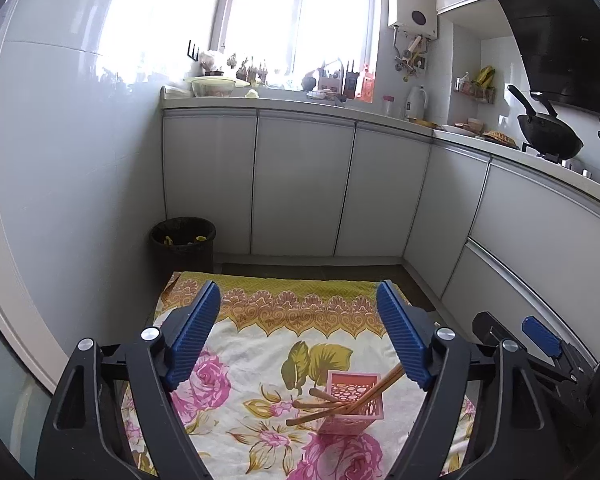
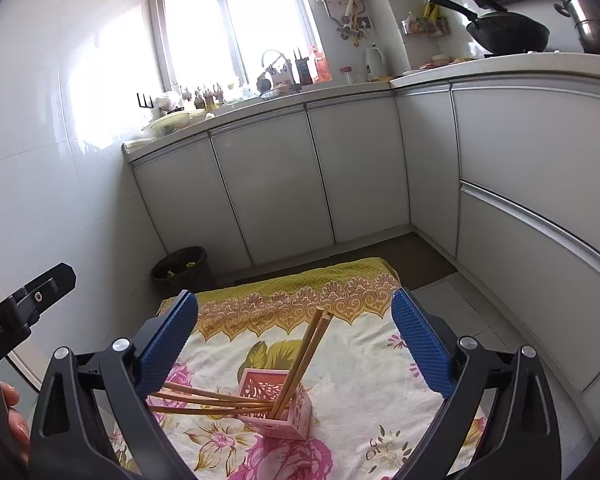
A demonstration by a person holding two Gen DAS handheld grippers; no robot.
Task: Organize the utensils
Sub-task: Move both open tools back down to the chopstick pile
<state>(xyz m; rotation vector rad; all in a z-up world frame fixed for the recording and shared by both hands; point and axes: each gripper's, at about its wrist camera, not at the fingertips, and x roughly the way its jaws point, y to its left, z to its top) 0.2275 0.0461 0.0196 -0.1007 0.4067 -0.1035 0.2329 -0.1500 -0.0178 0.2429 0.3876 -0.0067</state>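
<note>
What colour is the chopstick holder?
Pink, with a lattice cut-out pattern; the holder shows best in the right wrist view.

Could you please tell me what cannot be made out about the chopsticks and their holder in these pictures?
- Chopsticks: exact count unclear in both wrist views, since they overlap.
- Pink holder: its base is hidden behind its own walls.
- Chopstick tips: right wrist view, hidden behind the left finger.

Pink lattice holder (image 2: pixel 278 410) — rose-print cloth (image 2: pixel 364 392) — tan chopsticks (image 2: pixel 304 356).

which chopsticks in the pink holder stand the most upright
The pair of chopsticks leaning toward the window stands steepest in the holder; the other three chopsticks splay out low, nearly flat, toward the left gripper's side.
</note>
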